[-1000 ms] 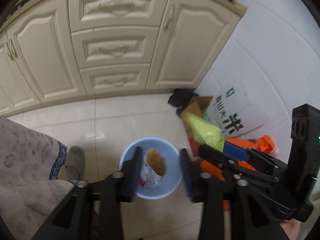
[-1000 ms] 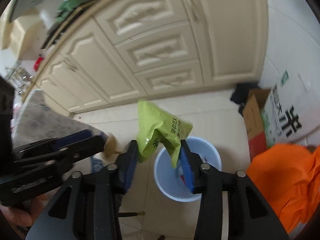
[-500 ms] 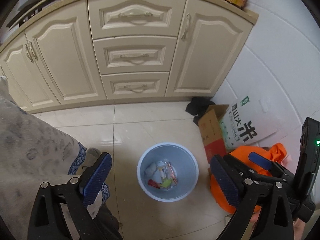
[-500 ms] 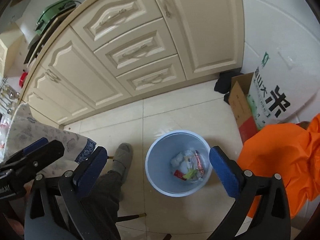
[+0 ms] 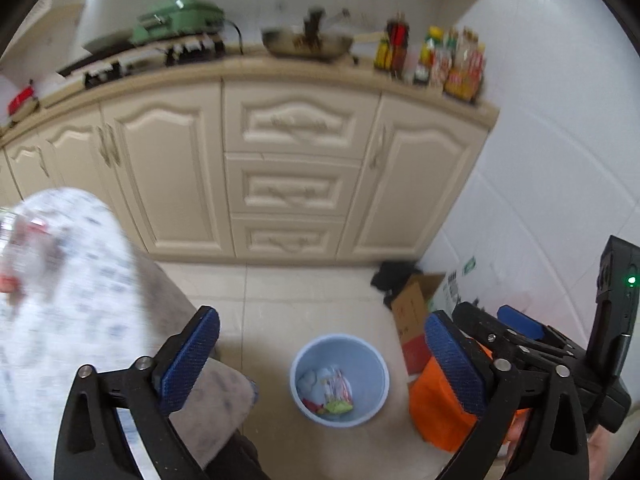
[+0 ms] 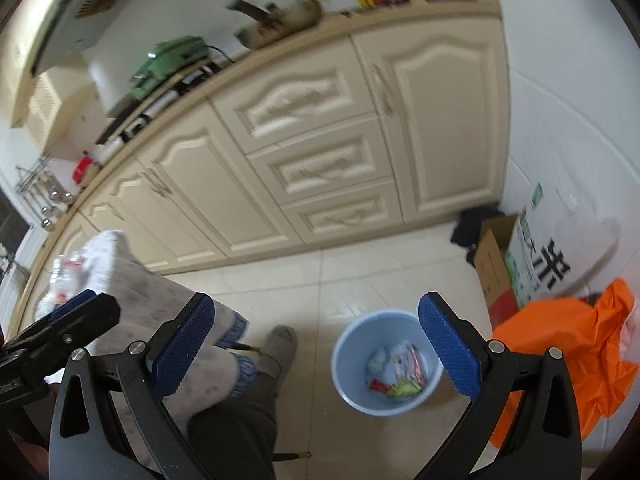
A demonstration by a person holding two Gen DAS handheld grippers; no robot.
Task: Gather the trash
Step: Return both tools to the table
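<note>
The white sack point(image 6: 540, 256) at the right of the right wrist view bears a large black Chinese character, 米, and a small green mark; its smaller print is too blurred to read. It leans on the white wall behind an open cardboard box point(image 6: 494, 260).

Low in the frame, a pale blue bin point(image 6: 386, 364) stands on cream floor tiles point(image 6: 360, 272) before cream kitchen cabinets point(image 6: 320, 140), with wrappers point(image 6: 404, 372) lying in its bottom.

The left gripper point(image 5: 322, 354) and right gripper point(image 6: 316, 344) both have their jaws spread wide, holding nothing.
</note>
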